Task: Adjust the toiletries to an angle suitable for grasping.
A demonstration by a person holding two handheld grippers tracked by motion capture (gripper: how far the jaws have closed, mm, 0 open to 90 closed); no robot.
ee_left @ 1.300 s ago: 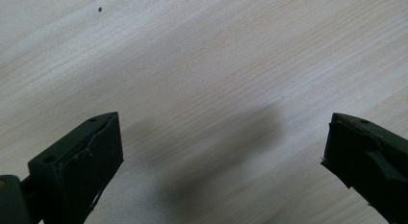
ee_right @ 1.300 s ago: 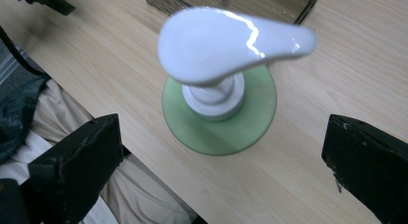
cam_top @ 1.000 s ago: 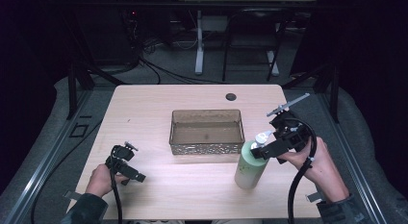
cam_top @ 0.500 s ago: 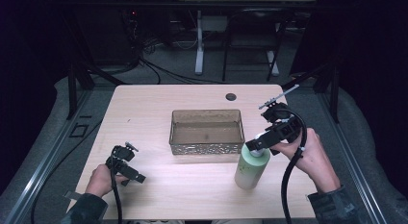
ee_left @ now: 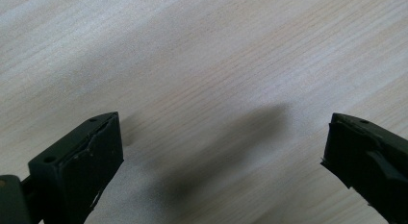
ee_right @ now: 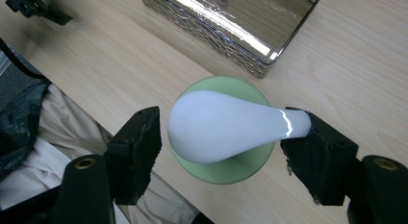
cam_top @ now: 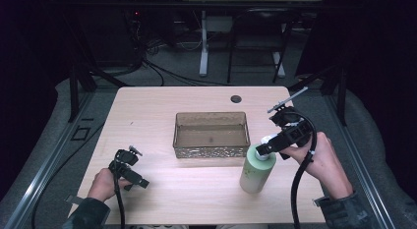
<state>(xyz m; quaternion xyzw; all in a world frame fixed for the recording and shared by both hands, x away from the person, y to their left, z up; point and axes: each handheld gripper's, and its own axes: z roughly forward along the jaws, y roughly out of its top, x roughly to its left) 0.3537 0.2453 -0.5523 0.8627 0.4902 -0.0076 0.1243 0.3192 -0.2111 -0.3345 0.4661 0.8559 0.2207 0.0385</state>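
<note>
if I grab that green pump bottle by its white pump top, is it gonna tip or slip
The green pump bottle stands tall on a narrow base, so a sideways push would probably tip it. Its white pump top looks glossy and tapered, so the right gripper, whose jaws have just been closing around it, may slip off.

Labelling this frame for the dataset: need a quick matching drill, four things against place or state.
Things:
1. pump bottle
2. basket
3. left gripper
4. black disc

Places or states:
A. far edge of the table
B. open above bare wood
C. green, its white pump head between the right gripper's fingers
D. empty, at the table's middle

Pairs: 1-C, 2-D, 3-B, 4-A
</note>
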